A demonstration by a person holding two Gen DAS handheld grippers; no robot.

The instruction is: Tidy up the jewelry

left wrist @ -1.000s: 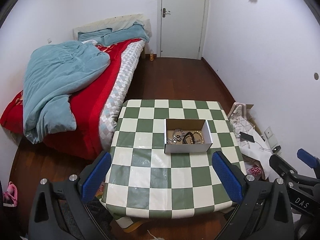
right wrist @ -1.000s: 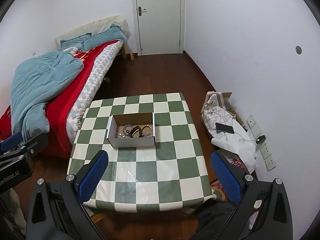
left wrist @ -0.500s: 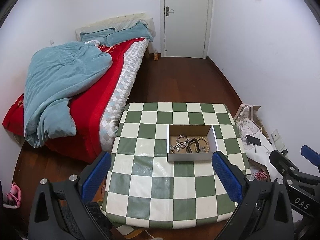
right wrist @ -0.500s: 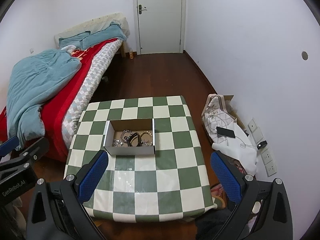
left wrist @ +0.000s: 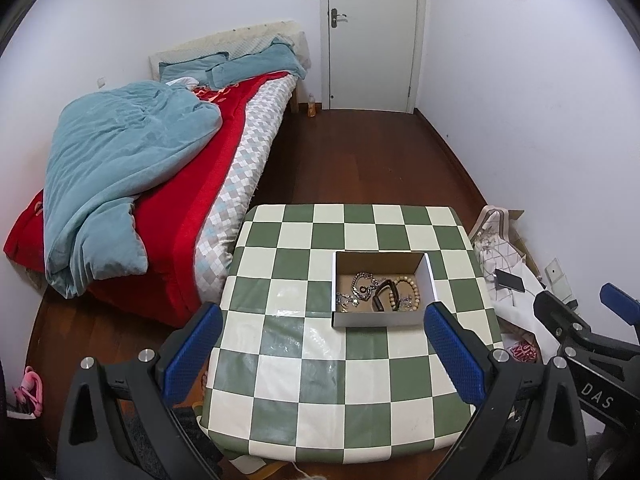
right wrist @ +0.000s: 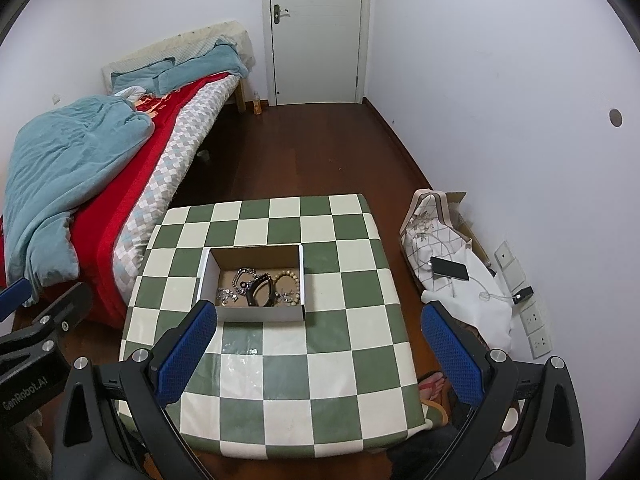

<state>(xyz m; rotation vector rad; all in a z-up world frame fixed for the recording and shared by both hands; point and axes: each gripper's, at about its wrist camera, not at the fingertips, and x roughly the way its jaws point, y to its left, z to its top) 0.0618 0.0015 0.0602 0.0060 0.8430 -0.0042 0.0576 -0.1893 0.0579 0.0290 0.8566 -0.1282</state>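
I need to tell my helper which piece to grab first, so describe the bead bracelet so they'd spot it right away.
Find the green and white checkered table beside the bed; on it sits an open cardboard box. Inside, at the end away from the bed, lies the bead bracelet, a ring of pale tan round beads, unlike the silver chains and the black band beside it.

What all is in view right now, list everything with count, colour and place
Square checkered table: one, green and cream, centre.
Open cardboard box: one, white outside, on the table.
Silver chain jewelry: tangled, count unclear, left in box.
Black band: one, middle of box.
Beige bead bracelet: one, right in box.
Bed: one, red cover, teal blanket, left.
White door: one, far wall.
Black phone: one, on white cloth, right floor.
Left gripper: open, blue pads.
Right gripper: open, blue pads.
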